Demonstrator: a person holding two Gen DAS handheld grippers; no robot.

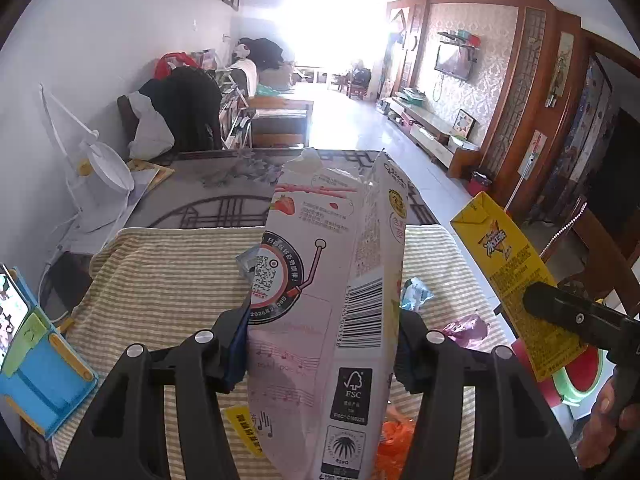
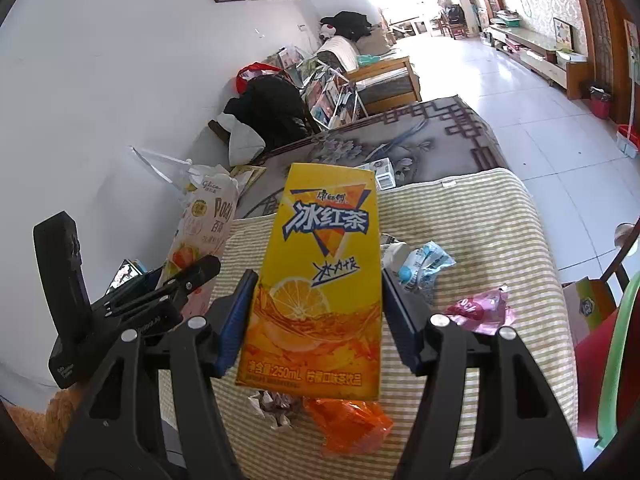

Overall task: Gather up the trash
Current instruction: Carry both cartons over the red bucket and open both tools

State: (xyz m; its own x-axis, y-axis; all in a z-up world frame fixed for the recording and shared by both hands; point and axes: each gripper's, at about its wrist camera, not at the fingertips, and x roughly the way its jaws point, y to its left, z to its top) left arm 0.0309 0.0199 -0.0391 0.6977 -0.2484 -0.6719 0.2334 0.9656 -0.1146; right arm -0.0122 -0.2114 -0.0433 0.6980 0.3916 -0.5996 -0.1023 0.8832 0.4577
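My left gripper [image 1: 322, 334] is shut on a pink Pocky snack box [image 1: 320, 280], held upright above the striped cloth; the box also shows in the right wrist view [image 2: 204, 228]. My right gripper [image 2: 316, 312] is shut on a yellow iced tea carton [image 2: 320, 280], held above the cloth; the carton shows at the right in the left wrist view [image 1: 516, 280]. On the cloth lie an orange wrapper [image 2: 348, 424], a pink wrapper [image 2: 480, 310], a light blue wrapper [image 2: 424, 264] and a crumpled silvery wrapper [image 2: 272, 404].
The yellow-striped cloth [image 2: 480, 208] covers the near end of a table with a grey patterned cover [image 2: 420, 140]. A small white box [image 2: 380, 172] lies on it. A white desk lamp [image 1: 104, 168] and a blue phone stand [image 1: 44, 360] stand at the left. A red and green bin [image 1: 580, 376] is at the right.
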